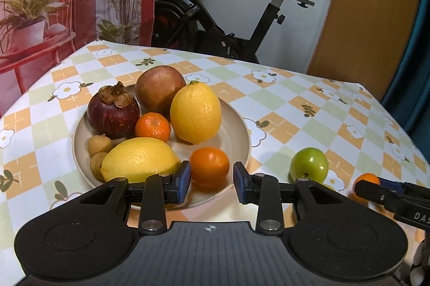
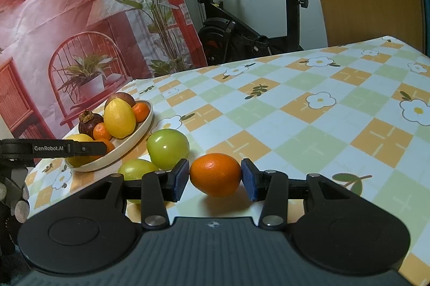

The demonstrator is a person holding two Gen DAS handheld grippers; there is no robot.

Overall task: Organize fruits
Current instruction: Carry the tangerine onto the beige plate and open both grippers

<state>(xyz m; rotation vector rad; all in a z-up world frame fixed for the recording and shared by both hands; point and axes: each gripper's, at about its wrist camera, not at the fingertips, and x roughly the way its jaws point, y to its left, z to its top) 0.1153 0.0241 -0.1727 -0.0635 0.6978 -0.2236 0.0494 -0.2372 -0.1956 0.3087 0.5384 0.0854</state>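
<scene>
A beige plate (image 1: 242,130) holds a mangosteen (image 1: 113,114), a reddish apple (image 1: 158,87), two lemons (image 1: 196,114), a tangerine (image 1: 153,126) and two small brown fruits (image 1: 98,151). My left gripper (image 1: 212,181) sits low over the plate's near side, shut on a small orange (image 1: 209,167). It also shows in the right wrist view as the left gripper (image 2: 104,149) over the plate (image 2: 139,132). My right gripper (image 2: 215,179) is shut on another orange (image 2: 215,174) just above the tablecloth. Two green fruits (image 2: 168,147) lie on the cloth between plate and right gripper.
The checked flower tablecloth (image 2: 322,111) covers the table, whose far edge (image 1: 242,61) is close behind the plate. An exercise bike (image 1: 228,25) stands beyond it, with a printed backdrop (image 1: 53,3) at the left and a wooden panel (image 1: 371,17) at the right.
</scene>
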